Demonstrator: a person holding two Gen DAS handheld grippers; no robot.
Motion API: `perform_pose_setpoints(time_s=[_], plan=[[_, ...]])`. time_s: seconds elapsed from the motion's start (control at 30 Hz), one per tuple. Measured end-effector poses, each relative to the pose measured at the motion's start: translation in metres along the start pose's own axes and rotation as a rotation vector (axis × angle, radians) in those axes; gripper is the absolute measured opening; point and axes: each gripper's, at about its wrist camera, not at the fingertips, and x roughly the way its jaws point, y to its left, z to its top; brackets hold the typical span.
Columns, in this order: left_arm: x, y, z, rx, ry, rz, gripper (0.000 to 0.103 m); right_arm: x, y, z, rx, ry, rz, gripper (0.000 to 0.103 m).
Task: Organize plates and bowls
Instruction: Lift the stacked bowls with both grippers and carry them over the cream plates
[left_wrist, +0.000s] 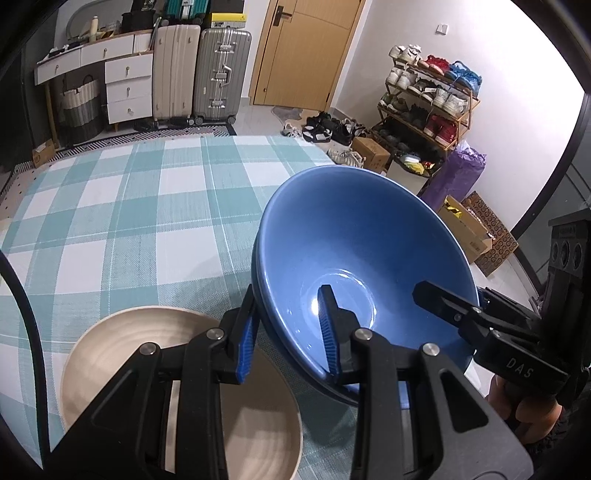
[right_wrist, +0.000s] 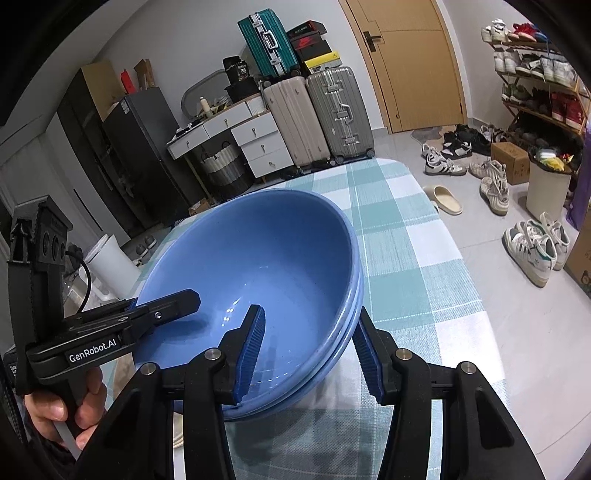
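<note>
Bowls (left_wrist: 354, 266) in blue, nested as a stack of at least two with their rims showing as close parallel lines on the right side, sat tilted above the checked teal-and-white tablecloth (left_wrist: 147, 206), gripped from both sides. Furthest left in the left wrist view, a beige ridged plate (left_wrist: 122, 354) lay flat on the cloth, just below and beside the stack. The left gripper (left_wrist: 290, 332) reached forward and downward, its blue-padded fingers (left_wrist: 327, 325) pressed together on the near left rim of the blue bowls, one pad inside the basin and the other against the outer wall. A hand (right_wrist: 62, 406) wrapped the black handle of that gripper in the right wrist view. The stack's inner surface was glossy, with small light glints near the flat bottom. To the right, the right gripper (right_wrist: 310, 350) also pointed forward and down, its tongs straddling the stack's right rim: the inner pad lay on the inside of the bowl and the outer pad sat beside the stacked rims, though whether it truly pressed them could not be told.
</note>
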Motion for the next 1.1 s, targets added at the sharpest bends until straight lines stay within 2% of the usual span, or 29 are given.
perform_pose_setpoints(time_s=[0.53,1.1], plan=[[-0.079,0.005,-0.009,-0.024,-0.102,0.049,0.028,-0.025,0.048,0.004,-0.079,-0.043,0.02,0.05],[-0.139,0.036,-0.034,-0.079,-0.15,0.116,0.028,-0.027,0.109,0.001,-0.16,-0.036,0.07,0.05]])
